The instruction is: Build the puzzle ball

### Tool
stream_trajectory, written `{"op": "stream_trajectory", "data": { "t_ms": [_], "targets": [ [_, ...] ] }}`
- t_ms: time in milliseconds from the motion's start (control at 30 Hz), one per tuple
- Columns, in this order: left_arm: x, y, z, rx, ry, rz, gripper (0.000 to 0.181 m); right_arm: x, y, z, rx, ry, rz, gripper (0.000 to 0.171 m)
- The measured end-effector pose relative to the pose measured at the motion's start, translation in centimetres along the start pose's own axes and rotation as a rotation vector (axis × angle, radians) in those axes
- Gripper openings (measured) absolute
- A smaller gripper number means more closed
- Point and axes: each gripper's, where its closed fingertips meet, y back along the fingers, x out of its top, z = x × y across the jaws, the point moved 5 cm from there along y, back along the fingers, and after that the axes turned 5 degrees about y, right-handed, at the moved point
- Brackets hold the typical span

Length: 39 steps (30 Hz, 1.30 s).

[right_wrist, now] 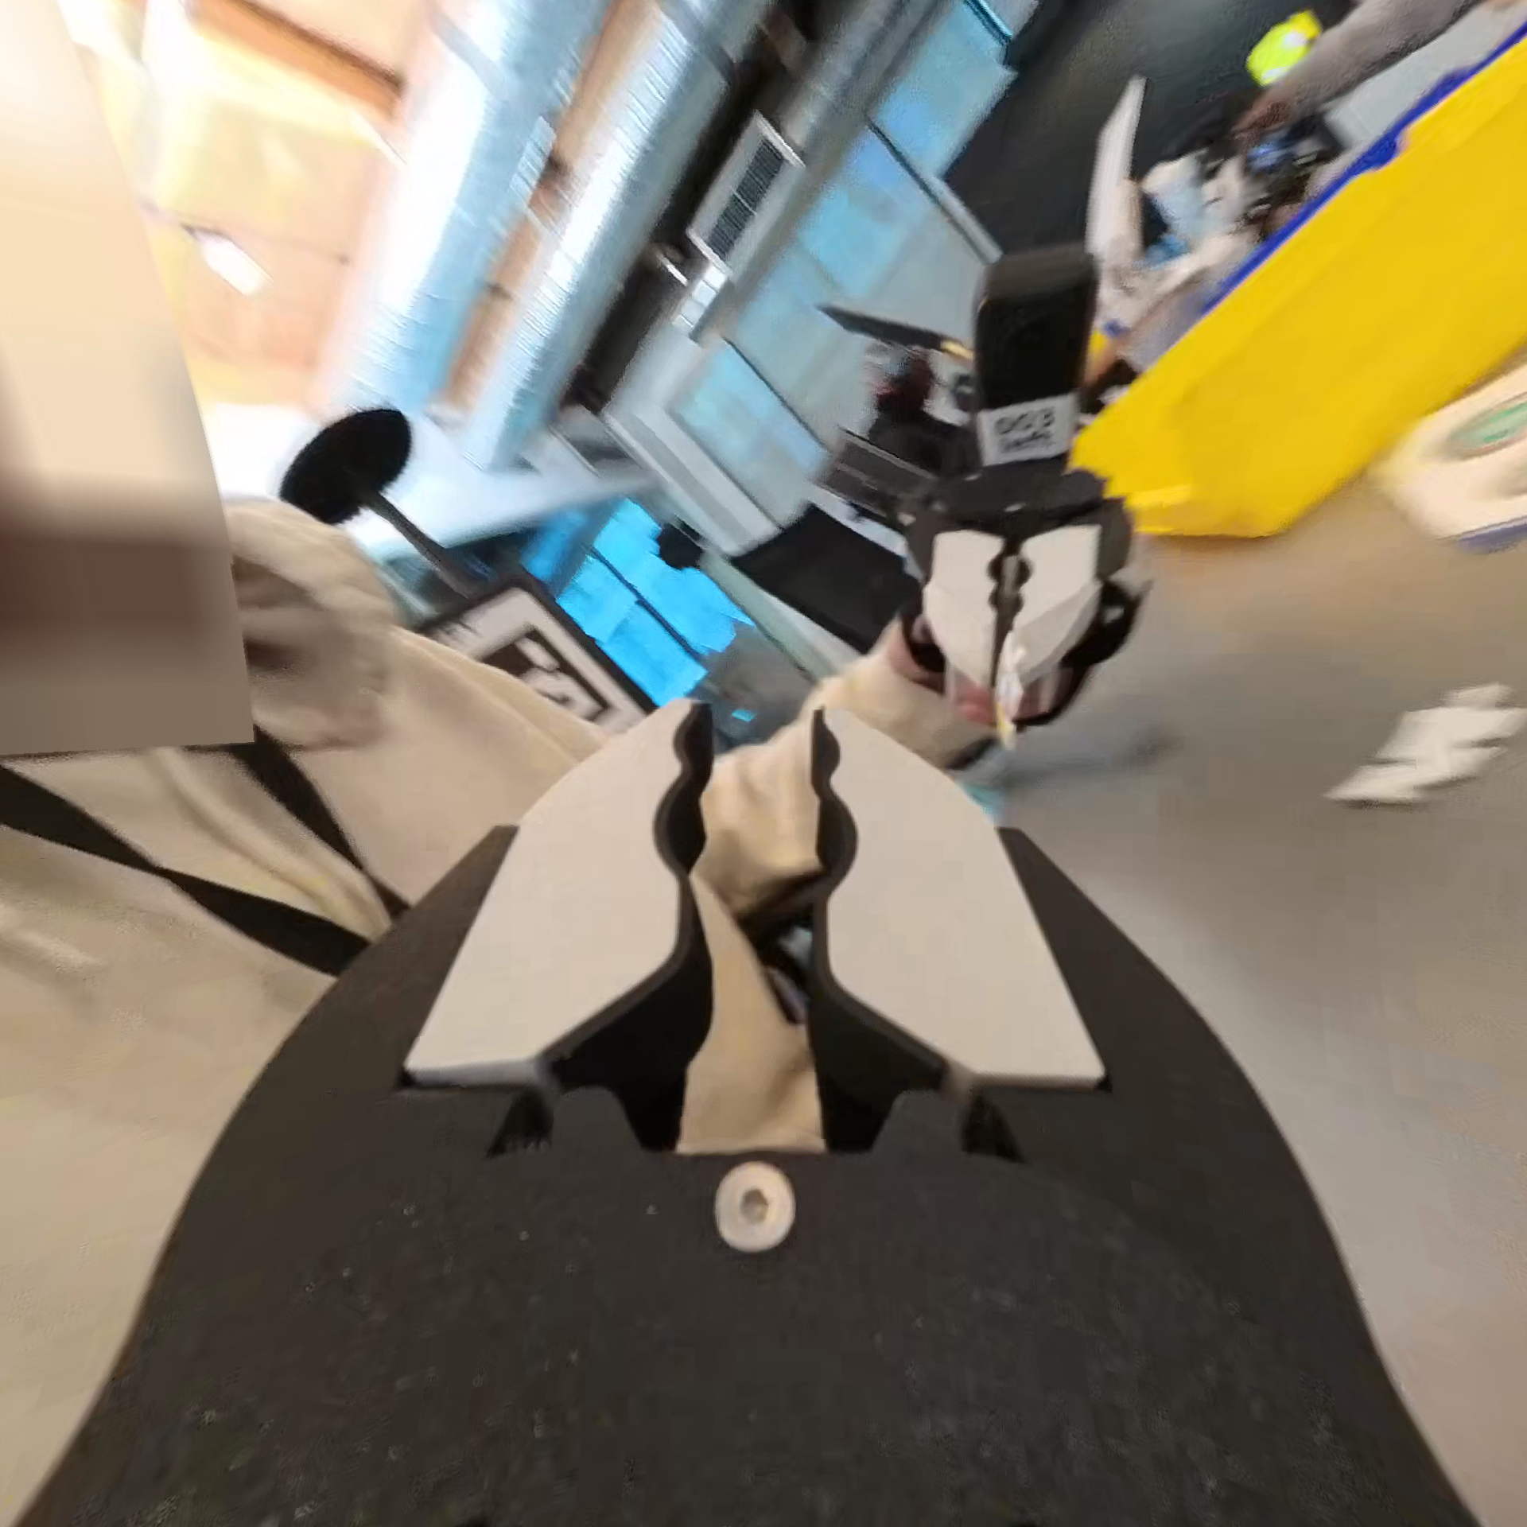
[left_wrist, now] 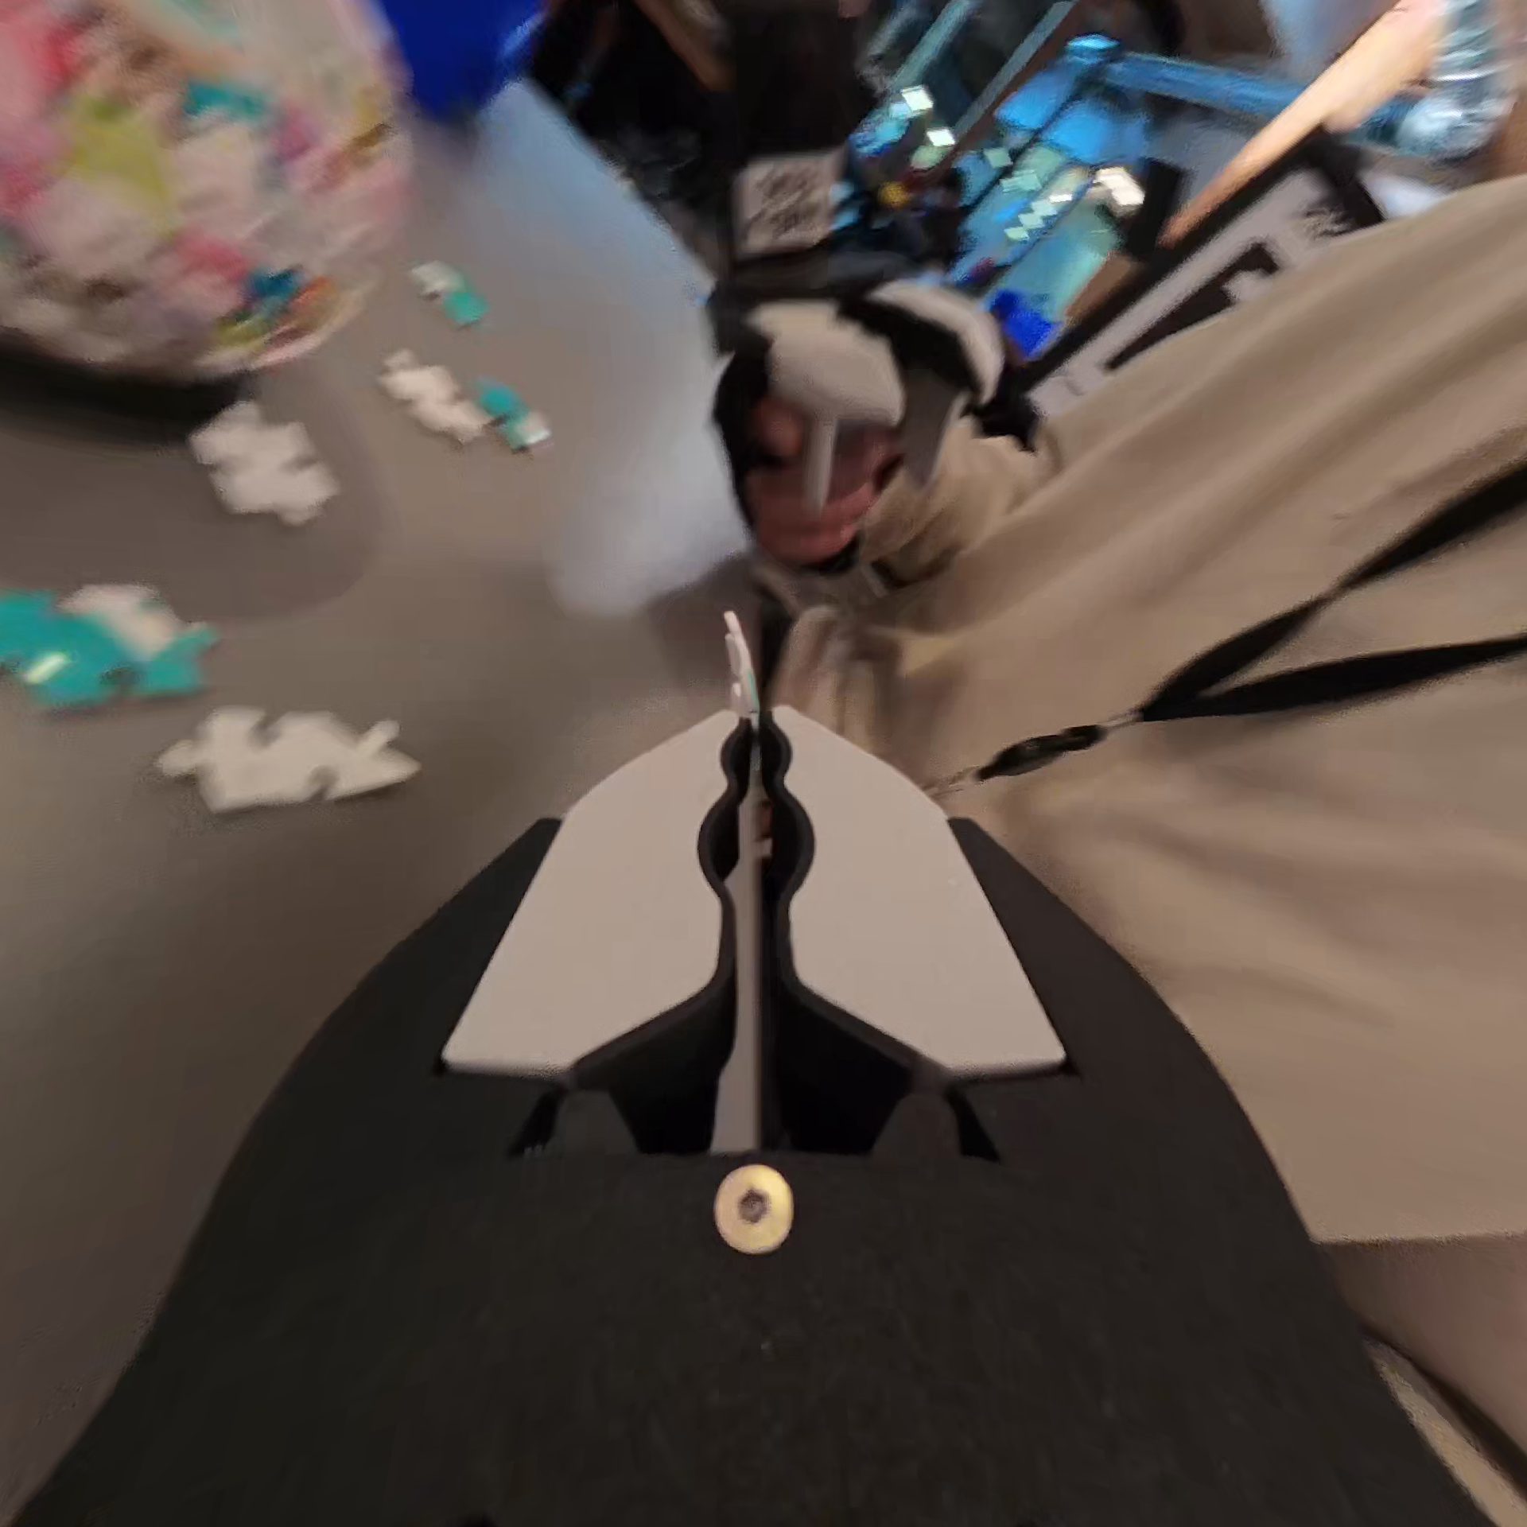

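Puzzle ball [left_wrist: 165, 173], part-built, blurred, on desk [left_wrist: 512, 529]. Near ball: about 6 loose pieces [left_wrist: 285, 756]. Left tongs [left_wrist: 753, 727] clamped on 1 thin puzzle piece [left_wrist: 741, 661], edge-on. Right tongs [right_wrist: 760, 727] parted, empty. Step, likely: carrying piece. Next: align with ball's open edge.

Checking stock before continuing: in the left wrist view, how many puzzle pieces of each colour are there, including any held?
White pieces on table: 3
Teal-printed pieces on table: 3
Held piece in left tongs: 1
Total: 7 (blurred; joined pieces may count as one)
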Motion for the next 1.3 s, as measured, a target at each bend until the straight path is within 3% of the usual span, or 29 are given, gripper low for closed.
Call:
{"op": "stream_trajectory", "data": {
  "t_ms": [100, 200, 367, 500, 567, 633, 700, 833, 967, 1300],
  "targets": [
    [-1.8, 0.3, -3.3, 0.153, 0.097, -0.087, 0.001, 2.2, 2.9, 3.5, -0.301, 0.234, -0.178, 0.027],
    [-2.5, -0.1, -4.2, 0.168, 0.153, -0.167, 0.001, 6.8, 4.6, 5.3, -0.559, 0.585, -0.369, 0.029],
    [-2.2, 0.1, -5.6, 0.259, 0.192, -0.260, 0.001, 11.4, 3.2, 7.2, -0.519, 0.936, -0.832, 0.058],
    [-1.6, -0.2, -6.0, 0.276, 0.181, -0.306, 0.002, 12.4, 2.1, 8.9, -0.347, 0.923, -1.113, 0.049],
    [-1.3, -0.3, -6.5, 0.303, 0.167, -0.327, 0.003, 13.1, 1.5, 9.4, -0.301, 0.902, -1.171, 0.041],
    [-0.8, -0.3, -7.0, 0.333, 0.156, -0.325, 0.005, 13.7, 1.2, 9.8, -0.287, 0.906, -1.230, 0.045],
    [-0.3, -0.1, -7.6, 0.363, 0.150, -0.305, 0.020, 13.8, 1.3, 10.0, -0.264, 0.911, -1.289, 0.046],
    [0.7, 0.6, -7.6, 0.395, 0.122, -0.207, 0.022, 13.4, 1.4, 10.7, -0.260, 0.916, -1.371, 0.048],
    [1.5, 1.3, -6.6, 0.365, 0.098, -0.110, 0.021, 12.7, 1.1, 11.2, -0.254, 0.913, -1.387, 0.046],
    [1.4, 1.4, -6.0, 0.364, 0.082, -0.091, 0.019, 12.8, 1.2, 11.4, -0.250, 0.880, -1.393, 0.027]
  ]
}}
